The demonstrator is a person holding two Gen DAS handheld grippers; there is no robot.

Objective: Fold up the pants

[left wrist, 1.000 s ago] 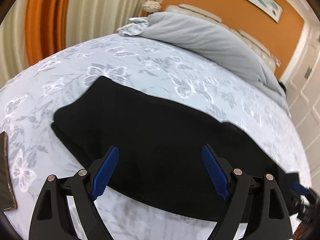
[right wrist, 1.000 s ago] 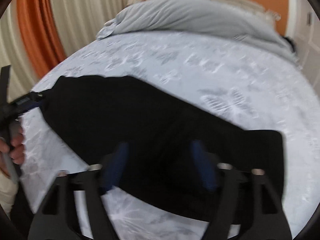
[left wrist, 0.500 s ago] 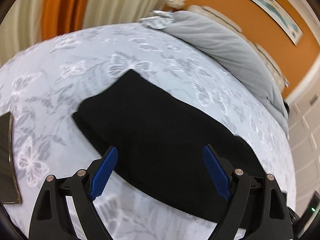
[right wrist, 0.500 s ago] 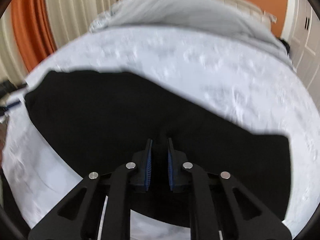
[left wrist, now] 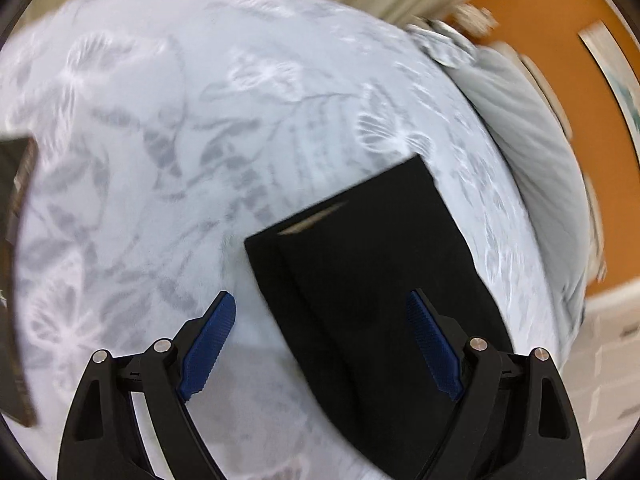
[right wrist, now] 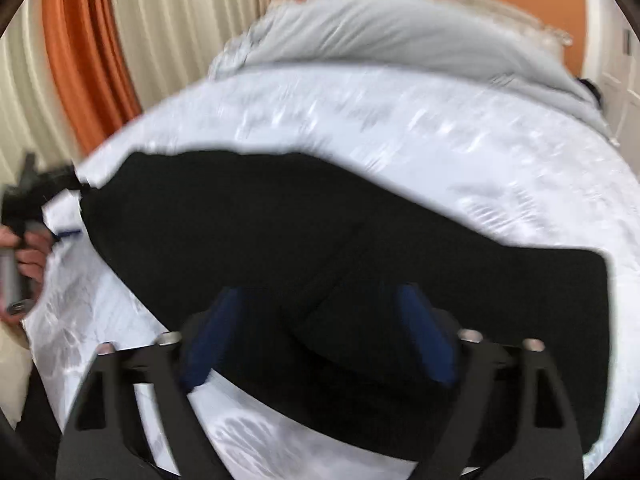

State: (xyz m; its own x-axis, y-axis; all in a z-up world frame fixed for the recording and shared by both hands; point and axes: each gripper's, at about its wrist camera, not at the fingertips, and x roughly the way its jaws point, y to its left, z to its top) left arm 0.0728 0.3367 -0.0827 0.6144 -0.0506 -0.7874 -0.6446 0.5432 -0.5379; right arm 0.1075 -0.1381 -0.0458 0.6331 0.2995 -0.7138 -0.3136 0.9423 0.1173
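The black pants [right wrist: 304, 240] lie folded lengthwise in a long strip across the bed. In the left wrist view their left end [left wrist: 372, 264] shows as a squared corner. My left gripper [left wrist: 324, 344] is open and empty, its blue pads low over that end. My right gripper [right wrist: 316, 332] is open and empty, hovering over the middle of the pants near the front edge. The left gripper and the hand holding it show at the far left of the right wrist view [right wrist: 28, 216].
The bed [left wrist: 168, 128] has a pale blue butterfly-print cover. A grey duvet [right wrist: 392, 40] is heaped at the headboard. Orange and cream curtains [right wrist: 92, 60] hang at the left. A dark flat object [left wrist: 16, 200] lies at the bed's left edge.
My right gripper shut half a second ago and has opened again. My left gripper has swung left to the end of the pants. The pants lie as before.
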